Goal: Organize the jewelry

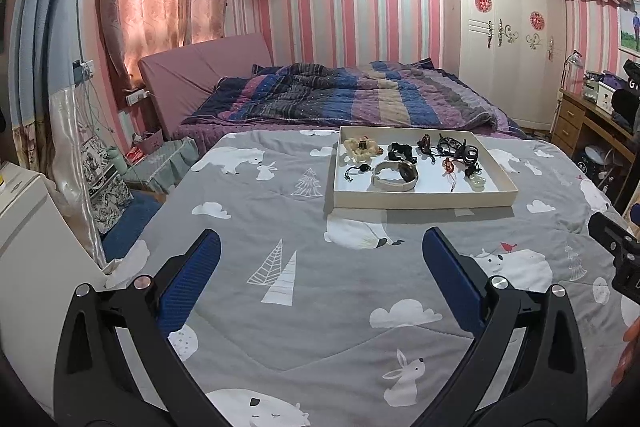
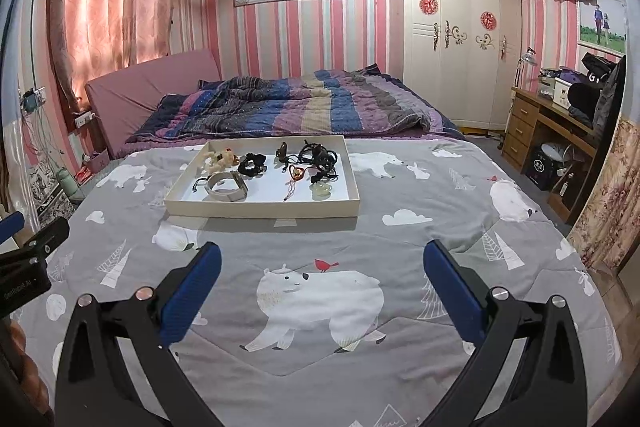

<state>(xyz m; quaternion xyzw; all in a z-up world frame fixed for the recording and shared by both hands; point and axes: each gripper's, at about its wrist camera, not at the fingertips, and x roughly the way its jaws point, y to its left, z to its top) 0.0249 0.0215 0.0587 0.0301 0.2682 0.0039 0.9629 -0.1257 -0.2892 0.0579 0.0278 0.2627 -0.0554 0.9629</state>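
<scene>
Both my tools, left (image 1: pixel 322 259) and right (image 2: pixel 322 269), hang spread and empty near the tray (image 2: pixel 256 209). Jewelry (image 2: pixel 316 157) lies inside it; sorting just starting or finished, I can't tell.

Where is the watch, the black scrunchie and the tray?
watch (image 1: pixel 394 175), left wrist view, on its pale strap.
black scrunchie (image 2: pixel 252 163), right wrist view, on its ruffled middle.
tray (image 2: pixel 262 209), right wrist view, on its near wall.

Tangled black jewelry (image 2: pixel 318 157) indistinguishable
</scene>
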